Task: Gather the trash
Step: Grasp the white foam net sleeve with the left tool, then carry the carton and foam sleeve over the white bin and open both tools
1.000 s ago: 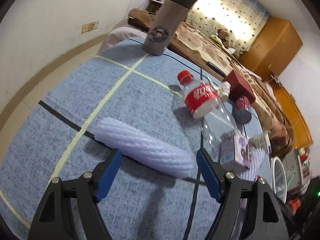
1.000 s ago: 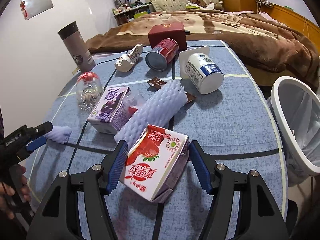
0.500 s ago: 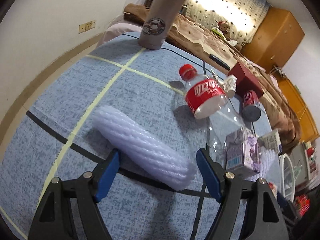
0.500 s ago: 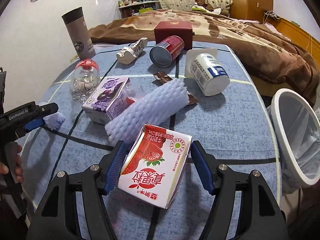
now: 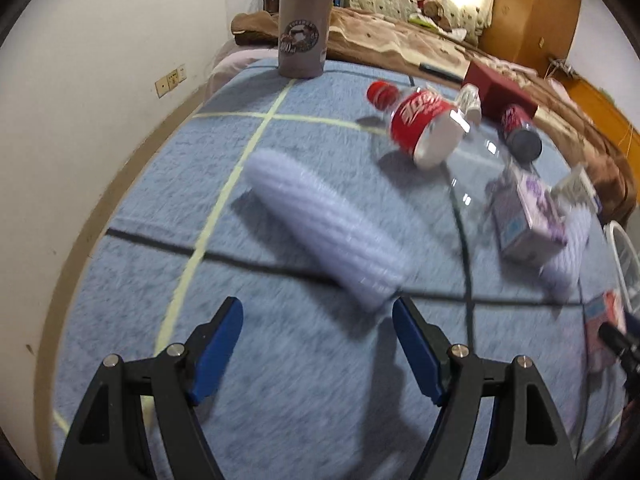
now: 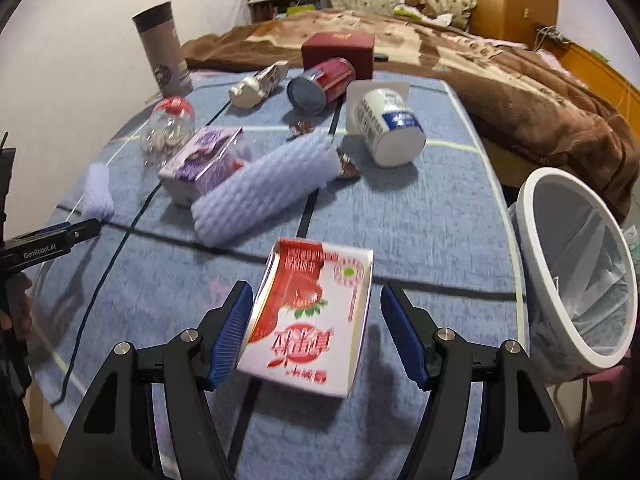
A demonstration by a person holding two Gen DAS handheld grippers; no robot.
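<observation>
The tall brown tumbler loses its top to the frame edge; motion blur smears the red strawberry carton's print.

White wall, brown-blanketed bed, wooden wardrobe.

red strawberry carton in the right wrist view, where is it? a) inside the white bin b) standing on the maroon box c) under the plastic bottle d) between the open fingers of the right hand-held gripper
d: the red strawberry carton lies on the blue table between the spread blue fingers of the right hand-held gripper, with a gap showing on its right side; the white bin stands apart, off the table's right edge.
</observation>
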